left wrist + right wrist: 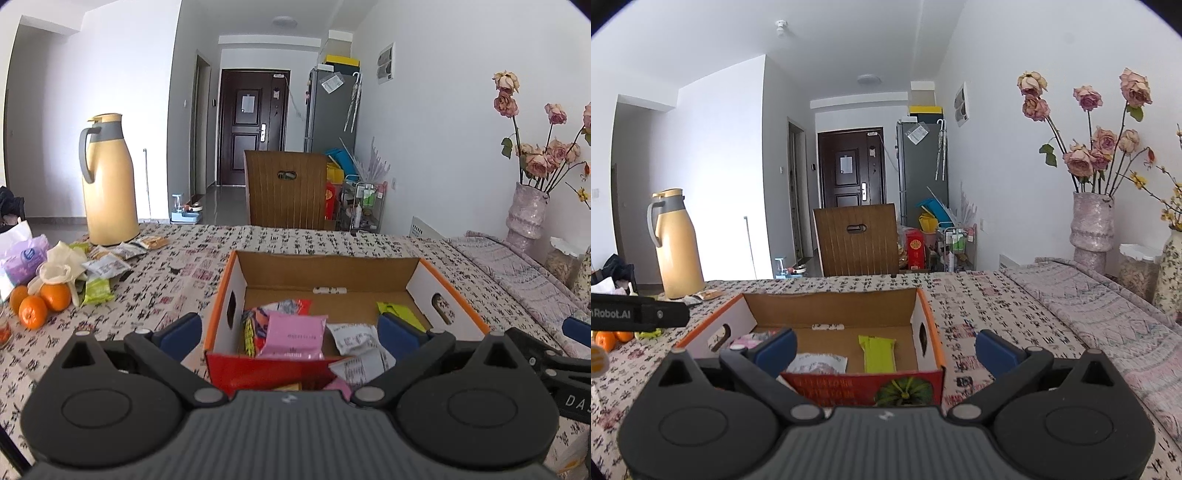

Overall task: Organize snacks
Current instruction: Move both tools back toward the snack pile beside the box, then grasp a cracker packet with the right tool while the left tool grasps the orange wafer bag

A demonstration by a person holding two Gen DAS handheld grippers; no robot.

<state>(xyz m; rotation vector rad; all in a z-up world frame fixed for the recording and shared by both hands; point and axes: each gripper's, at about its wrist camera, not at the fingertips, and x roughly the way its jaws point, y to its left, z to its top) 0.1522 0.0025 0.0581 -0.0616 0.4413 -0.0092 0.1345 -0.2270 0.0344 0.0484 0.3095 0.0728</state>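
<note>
Tabletop (295, 240) carries one cardboard box (458, 295) straight ahead of both units. Left hand-held gripper (290, 330) and right hand-held gripper (884, 349): both spread wide, nothing held. Box holds about five snack packets, incl. one pink packet (295, 334), one green packet (879, 354); some overlap, count unsure. Far left of left gripper: loose snack pile (107, 262), three oranges (38, 301), partly cut off.

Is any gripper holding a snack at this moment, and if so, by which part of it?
Nothing is held. The left gripper and the right gripper are both open and empty, near the cardboard box with snack packets inside.
</note>
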